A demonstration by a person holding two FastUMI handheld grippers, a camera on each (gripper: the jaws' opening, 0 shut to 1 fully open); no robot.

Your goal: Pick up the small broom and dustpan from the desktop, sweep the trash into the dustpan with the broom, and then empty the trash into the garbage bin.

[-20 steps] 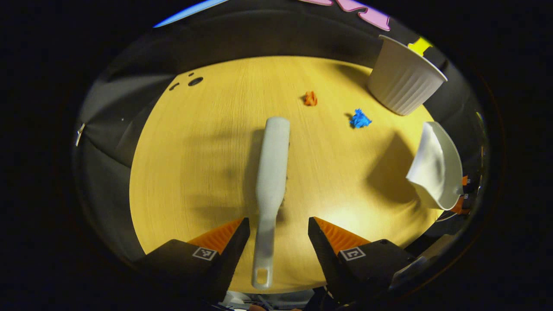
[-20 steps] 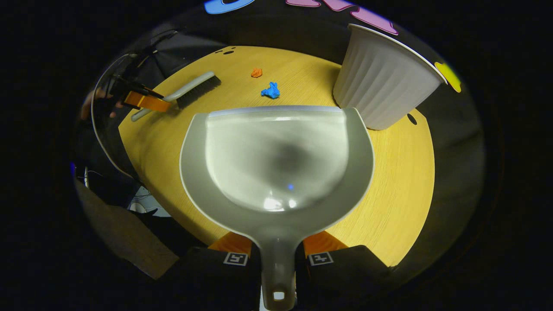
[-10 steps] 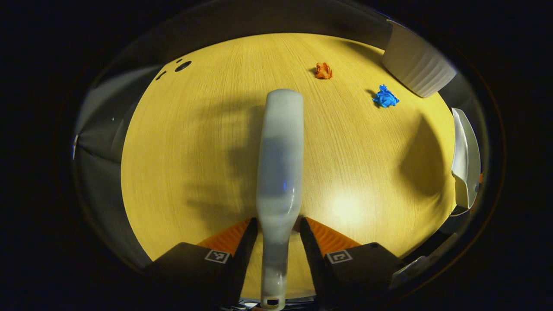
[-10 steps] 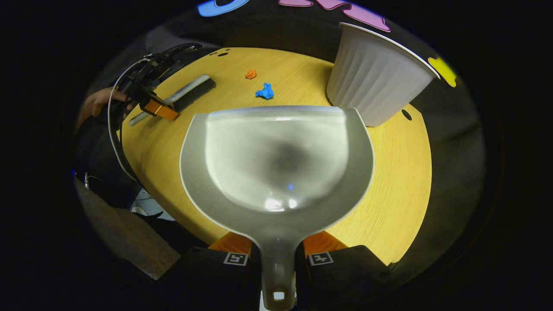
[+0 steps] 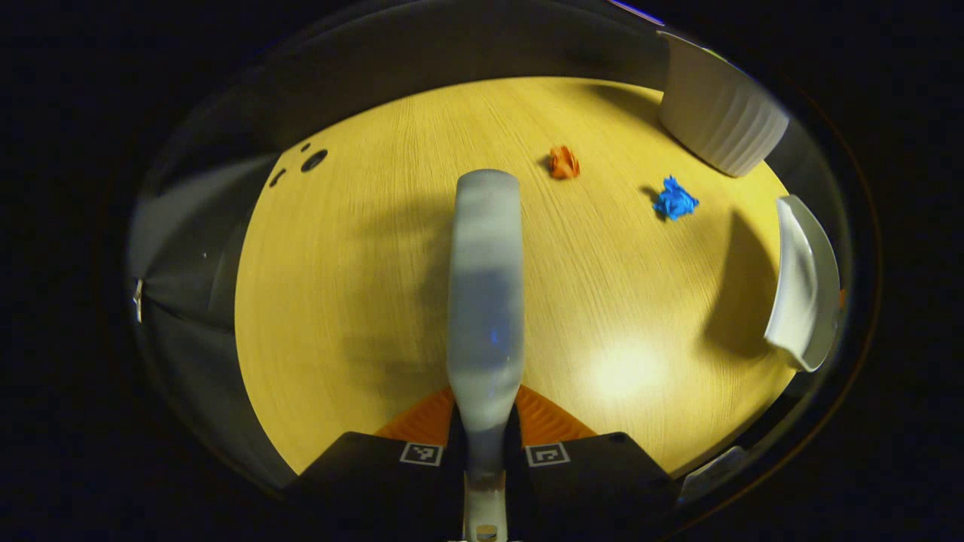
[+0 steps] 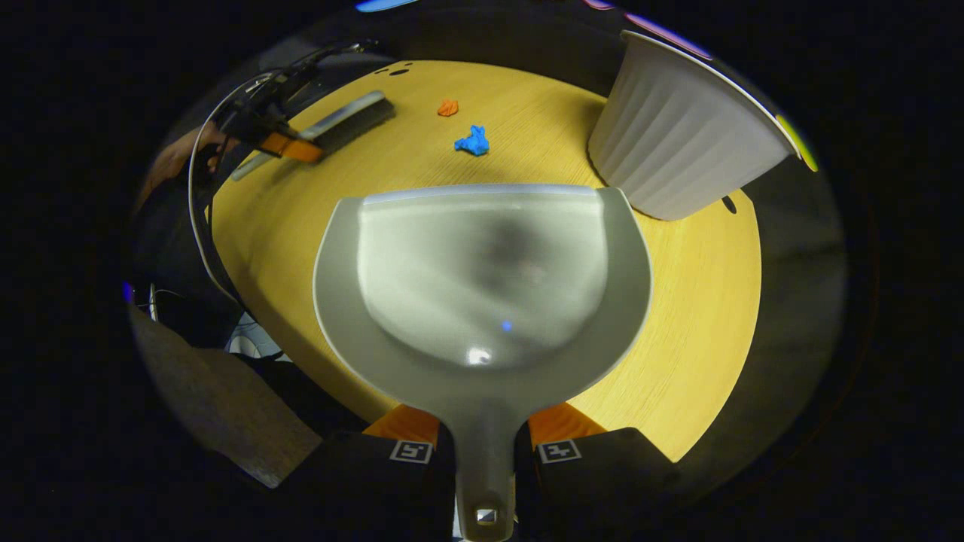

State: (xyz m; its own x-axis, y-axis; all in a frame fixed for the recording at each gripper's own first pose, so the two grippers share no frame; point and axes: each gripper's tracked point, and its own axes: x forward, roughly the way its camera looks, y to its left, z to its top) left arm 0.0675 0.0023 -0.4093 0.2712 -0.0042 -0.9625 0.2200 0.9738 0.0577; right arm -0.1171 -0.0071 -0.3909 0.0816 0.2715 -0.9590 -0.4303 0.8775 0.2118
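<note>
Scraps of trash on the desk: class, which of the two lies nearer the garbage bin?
The blue scrap lies nearer the white ribbed garbage bin; the orange scrap lies farther from it, toward the broom.

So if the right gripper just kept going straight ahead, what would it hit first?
Probably the blue scrap: the dustpan held by the right gripper leads, its front edge facing that scrap across bare table. Depth is uncertain.

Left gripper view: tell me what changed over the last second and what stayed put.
The left claw closed from wide open onto the broom handle, and in the right gripper view the broom looks raised off the desktop. Unchanged: the right claw grips the dustpan handle, and the orange scrap, blue scrap and garbage bin sit where they were.
</note>
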